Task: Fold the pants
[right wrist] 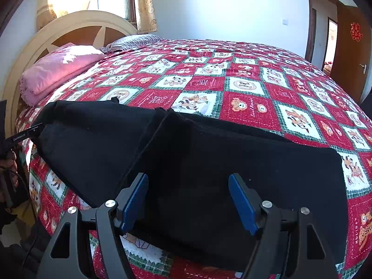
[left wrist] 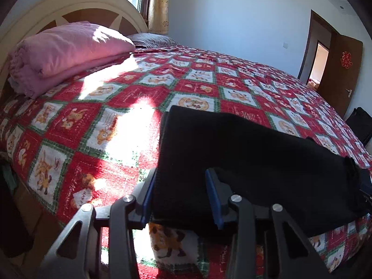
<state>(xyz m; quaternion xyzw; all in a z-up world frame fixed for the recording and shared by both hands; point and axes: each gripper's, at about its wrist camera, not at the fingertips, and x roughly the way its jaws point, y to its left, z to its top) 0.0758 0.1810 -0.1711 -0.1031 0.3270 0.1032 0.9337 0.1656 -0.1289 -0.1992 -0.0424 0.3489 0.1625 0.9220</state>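
A: Two grippers are sitting nearest to us, and both are standing with their blue fingers apart. Our left gripper [left wrist: 181, 197] is straddling the near left edge of the black pants [left wrist: 244, 158], with cloth lying between the fingers but nothing pinched. Our right gripper [right wrist: 188, 200] is hovering open over the near edge of the pants [right wrist: 209, 174] too.

B: We are seeing the pants lying flat near the front edge of the bed, on the red checked blanket [left wrist: 104, 121]. How far along are we judging it?

A: We are guessing partway. The pants are looking doubled into a long band running across the bed, with a seam or edge crossing the middle in the right view. A further fold across the length is probably remaining.

B: Farther back we are seeing a folded pink quilt [left wrist: 67, 51] by the headboard [right wrist: 76, 23], a striped pillow [right wrist: 132, 41], and a brown door [right wrist: 351, 53].

A: For writing, we are reading "GenRobot.AI" on the side of the left gripper in the right view. The blanket squares are carrying small script, with "HOLIDAY" legible at the right edge. The door is bearing a red paper character we are not reading surely.
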